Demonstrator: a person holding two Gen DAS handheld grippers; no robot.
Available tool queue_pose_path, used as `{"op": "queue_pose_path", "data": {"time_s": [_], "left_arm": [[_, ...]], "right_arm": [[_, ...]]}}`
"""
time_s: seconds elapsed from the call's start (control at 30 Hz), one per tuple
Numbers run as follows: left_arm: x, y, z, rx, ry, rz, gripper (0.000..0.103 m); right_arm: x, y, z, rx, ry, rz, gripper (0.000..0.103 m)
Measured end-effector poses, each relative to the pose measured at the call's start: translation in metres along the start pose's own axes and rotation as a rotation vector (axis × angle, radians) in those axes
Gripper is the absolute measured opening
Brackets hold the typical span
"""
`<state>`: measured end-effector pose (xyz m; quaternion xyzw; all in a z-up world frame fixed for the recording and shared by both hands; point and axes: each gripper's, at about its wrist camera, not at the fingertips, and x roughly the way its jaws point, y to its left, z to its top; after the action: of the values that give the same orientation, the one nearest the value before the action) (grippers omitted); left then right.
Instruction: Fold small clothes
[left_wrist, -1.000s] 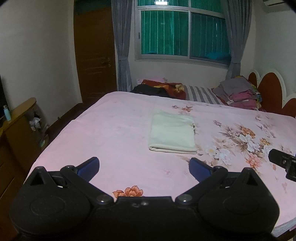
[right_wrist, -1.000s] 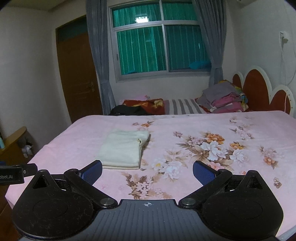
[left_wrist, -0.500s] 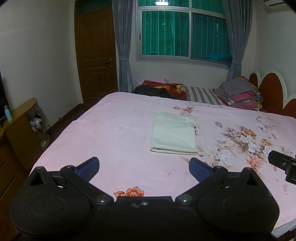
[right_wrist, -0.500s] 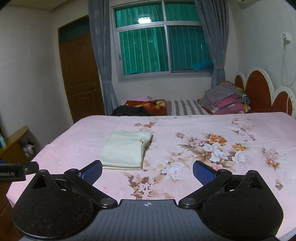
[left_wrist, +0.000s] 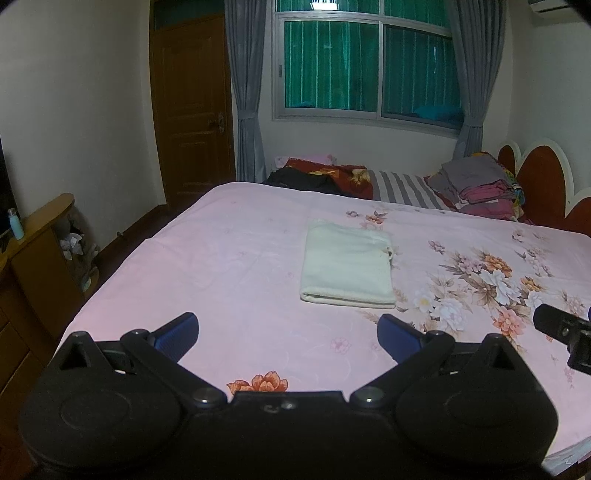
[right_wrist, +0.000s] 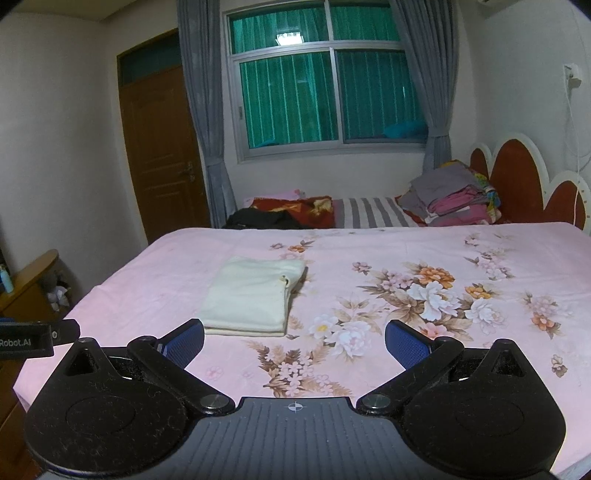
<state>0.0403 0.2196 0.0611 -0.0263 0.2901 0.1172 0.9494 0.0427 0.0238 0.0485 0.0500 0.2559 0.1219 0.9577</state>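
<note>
On the pink floral bed (left_wrist: 229, 258), a cream folded garment (left_wrist: 347, 271) lies flat, a neat rectangle with its thick folded edge toward the cameras. From the left wrist view it sits at about 1 o'clock from the left gripper (left_wrist: 287, 332), well ahead of the blue fingertips (left_wrist: 177, 330) and apart from them. From the right wrist view the same garment (right_wrist: 255, 295) is at about 11 o'clock from the right gripper (right_wrist: 294, 339), its near edge just beyond the left blue fingertip (right_wrist: 184, 339), though whether they touch cannot be told.

Both sets of jaws stand wide apart and hold nothing; bedsheet shows between the pads on each. The left gripper hovers above the near edge of the bed, over a small orange flower print (left_wrist: 258, 382). The right gripper hangs over the large flower pattern (right_wrist: 424, 291) that covers the sheet from 12 to 3 o'clock.

A black part of the right tool (left_wrist: 565, 330) enters the left view at 3 o'clock, and a black piece of the left tool (right_wrist: 33, 338) marked "Robot.AI" shows at 9 o'clock in the right view.

At the far side of the bed, toward 12 o'clock, lie a black cloth (left_wrist: 303, 181), a red patterned blanket (left_wrist: 347, 175) and a grey striped piece (left_wrist: 406, 190). A stack of folded clothes (left_wrist: 480, 184) rests at 1 to 2 o'clock against the red scalloped headboard (left_wrist: 543, 177). A window (left_wrist: 369, 66) with green curtains behind it sits above, grey drapes (left_wrist: 247, 92) beside it, and a wooden door (left_wrist: 192, 110) at 11 o'clock. A wooden cabinet (left_wrist: 33, 258) stands at 9 o'clock.
</note>
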Motion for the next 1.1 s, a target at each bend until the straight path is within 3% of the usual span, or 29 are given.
{"op": "queue_pose_path", "data": {"time_s": [0.63, 1.1], "left_arm": [[0.006, 0.002, 0.002, 0.002, 0.014, 0.006, 0.103], [0.035, 0.002, 0.009, 0.026, 0.029, -0.032, 0.101]], "right_arm": [[0.009, 0.002, -0.003, 0.0, 0.015, 0.01, 0.103], [0.032, -0.002, -0.005, 0.011, 0.045, 0.006, 0.103]]}}
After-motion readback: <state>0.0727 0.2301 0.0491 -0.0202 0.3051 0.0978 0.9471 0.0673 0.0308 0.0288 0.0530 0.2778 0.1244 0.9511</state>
